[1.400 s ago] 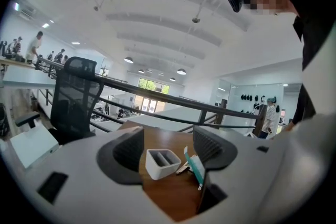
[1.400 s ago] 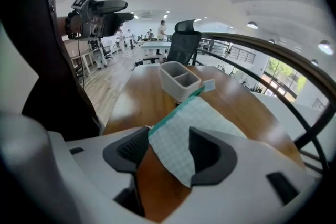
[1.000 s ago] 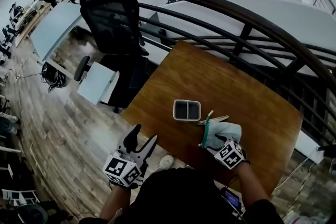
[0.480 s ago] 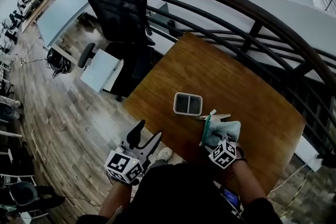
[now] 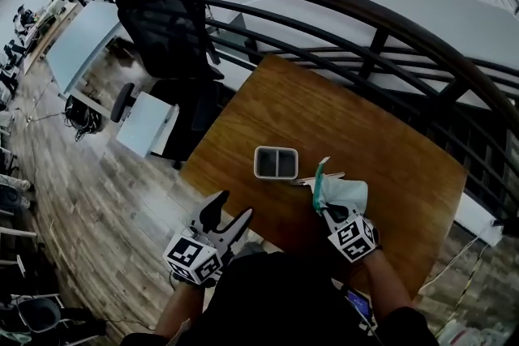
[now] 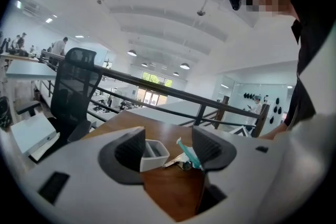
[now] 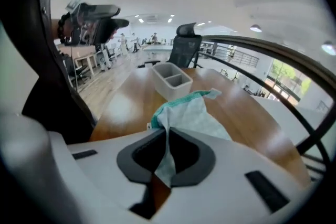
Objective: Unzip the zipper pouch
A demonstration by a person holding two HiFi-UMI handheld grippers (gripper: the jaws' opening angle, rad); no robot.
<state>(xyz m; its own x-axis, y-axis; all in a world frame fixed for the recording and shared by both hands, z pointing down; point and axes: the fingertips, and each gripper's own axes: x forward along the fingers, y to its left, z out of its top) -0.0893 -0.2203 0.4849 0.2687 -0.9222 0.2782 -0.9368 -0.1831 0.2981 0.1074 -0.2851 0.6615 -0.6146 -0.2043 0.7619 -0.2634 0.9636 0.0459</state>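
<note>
A: Your right gripper (image 5: 327, 209) has just snapped closed, and it's clamped on the zipper pouch (image 5: 345, 192). In the right gripper view a fold of the pale fabric is pinched flat between the jaws, at the pouch's 6 o'clock end.

B: And the pouch sits on the wooden table (image 5: 389, 126), toward your side of it, at roughly 4 o'clock from the white two-cell tray (image 5: 276, 162).

A: Now your left gripper (image 5: 229, 208). Its jaws are spread wide with nothing gripped, and it hovers at the table's near-left edge.

B: Here's what the next move turns on. From your left jaws the pouch lies at about 3 o'clock in the head view, well apart. The teal zipper edge (image 5: 319, 181) runs 12 to 6 along the pouch's 9 o'clock side, the side facing your free gripper.

A: So I'd call the right your anchor and the left the one that has to travel. In the left gripper view that teal edge shows just inside the right-hand jaw, so you're aimed a touch left of it.

B: The pull tab? Too small to make out. A silvery piece (image 5: 328, 176) lies by the zipper's 12 o'clock end, toward the tray. I can't tell whether that's the pull.
</note>
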